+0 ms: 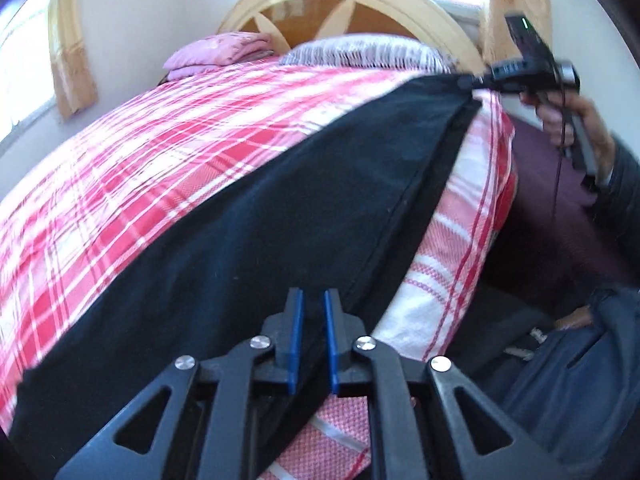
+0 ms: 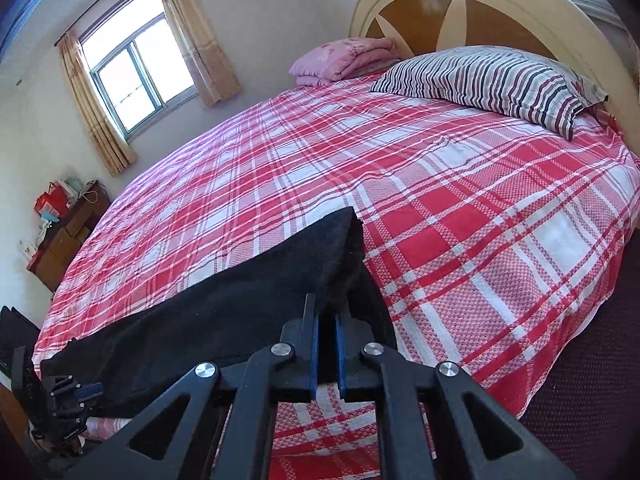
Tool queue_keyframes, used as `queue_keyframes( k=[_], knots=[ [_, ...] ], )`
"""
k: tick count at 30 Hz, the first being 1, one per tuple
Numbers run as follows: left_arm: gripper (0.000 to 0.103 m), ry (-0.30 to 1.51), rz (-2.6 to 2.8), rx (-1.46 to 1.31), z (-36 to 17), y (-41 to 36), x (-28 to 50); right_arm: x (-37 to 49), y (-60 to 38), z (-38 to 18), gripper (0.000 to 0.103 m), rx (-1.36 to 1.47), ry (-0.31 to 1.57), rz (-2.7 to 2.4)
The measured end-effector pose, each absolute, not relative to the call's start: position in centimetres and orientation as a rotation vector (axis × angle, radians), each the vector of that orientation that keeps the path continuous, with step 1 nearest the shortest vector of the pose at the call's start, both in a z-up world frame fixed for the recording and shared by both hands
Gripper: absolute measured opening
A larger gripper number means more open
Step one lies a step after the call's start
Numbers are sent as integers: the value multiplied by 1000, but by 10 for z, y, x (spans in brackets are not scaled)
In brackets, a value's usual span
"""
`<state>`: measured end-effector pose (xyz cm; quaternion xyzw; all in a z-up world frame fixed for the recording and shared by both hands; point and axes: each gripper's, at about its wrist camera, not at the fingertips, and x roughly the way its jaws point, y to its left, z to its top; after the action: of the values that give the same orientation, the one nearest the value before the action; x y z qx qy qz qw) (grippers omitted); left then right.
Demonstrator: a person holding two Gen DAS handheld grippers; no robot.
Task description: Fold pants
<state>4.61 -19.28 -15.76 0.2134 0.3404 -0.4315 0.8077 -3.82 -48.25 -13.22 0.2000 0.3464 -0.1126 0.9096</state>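
Note:
Black pants (image 1: 256, 216) lie stretched in a long band along the near edge of the bed (image 1: 120, 152). My left gripper (image 1: 313, 300) is shut on one end of the pants, cloth between its blue pads. My right gripper (image 2: 327, 306) is shut on the other end of the pants (image 2: 224, 296). In the left wrist view the right gripper (image 1: 472, 82) shows at the far end, held by a hand, pulling the cloth taut. In the right wrist view the left gripper (image 2: 76, 396) shows at the lower left at the other end.
The bed has a red and white plaid cover (image 2: 440, 184). A striped pillow (image 2: 492, 80) and folded pink blanket (image 2: 344, 58) lie by the headboard (image 2: 460, 8). A wooden dresser (image 2: 64, 232) stands by the window wall. Dark floor (image 2: 592, 380) lies right of the bed.

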Motion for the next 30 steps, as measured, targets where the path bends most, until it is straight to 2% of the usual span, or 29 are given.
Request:
queue_keyframes(
  k=[4, 6, 8, 14, 16, 18, 20, 30],
  knots=[
    [18, 747, -954, 509, -165, -206, 44, -36, -478, -132, 7, 387, 723, -220],
    [36, 740, -950, 529, -166, -207, 42, -37, -476, -133, 7, 386, 726, -215],
    [44, 719, -920, 556, -167, -207, 39, -36, -475, -134, 7, 383, 733, -214],
    [45, 737, -915, 558, -170, -207, 42, -35, -473, -137, 7, 377, 738, -212],
    [43, 735, -919, 556, -170, -207, 43, -35, -472, -137, 7, 373, 737, -213],
    [26, 727, -920, 566, -169, -207, 41, -35, -471, -136, 7, 370, 733, -216],
    [16, 720, -913, 573, -167, -205, 41, -36, -472, -135, 7, 373, 723, -218],
    [6, 730, -935, 477, -151, -190, 46, -40, -473, -128, 7, 377, 701, -205]
  ],
)
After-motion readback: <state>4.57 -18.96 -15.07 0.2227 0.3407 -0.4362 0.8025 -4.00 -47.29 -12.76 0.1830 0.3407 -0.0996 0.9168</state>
